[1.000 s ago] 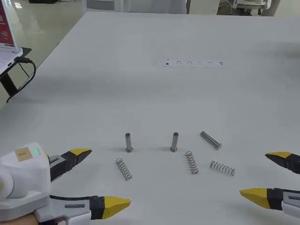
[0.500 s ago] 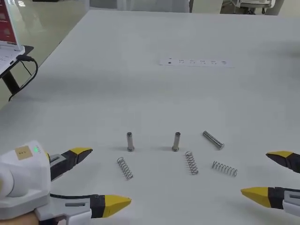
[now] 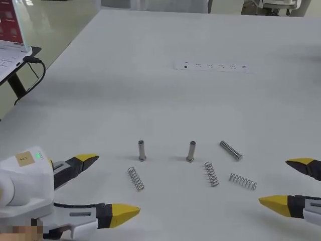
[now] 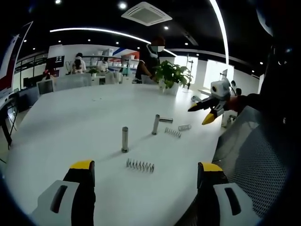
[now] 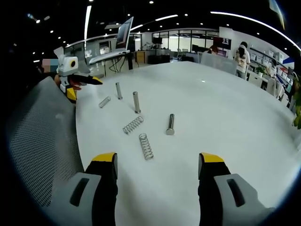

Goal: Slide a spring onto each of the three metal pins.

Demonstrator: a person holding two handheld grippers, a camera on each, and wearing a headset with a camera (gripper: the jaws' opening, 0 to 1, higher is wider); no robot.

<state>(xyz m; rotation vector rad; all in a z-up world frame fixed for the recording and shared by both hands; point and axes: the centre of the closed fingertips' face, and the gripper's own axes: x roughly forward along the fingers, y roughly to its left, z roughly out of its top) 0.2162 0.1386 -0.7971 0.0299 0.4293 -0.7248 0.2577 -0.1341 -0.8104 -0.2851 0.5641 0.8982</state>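
Observation:
Two metal pins stand upright on the white table, the left pin and the middle pin. A third pin lies flat to their right. Three loose springs lie in front of them: the left spring, the middle spring and the right spring. My left gripper is open near the table's front left, with the left spring just ahead of its jaws. My right gripper is open at the front right, facing the right spring and the lying pin.
A white power strip lies farther back on the table. A laptop on a stand with a black cable sits beyond the table's left edge. People and a potted plant are beyond the far end.
The head camera has shifted slightly; the pins and springs lie as before. Both grippers stay open in about the same places.

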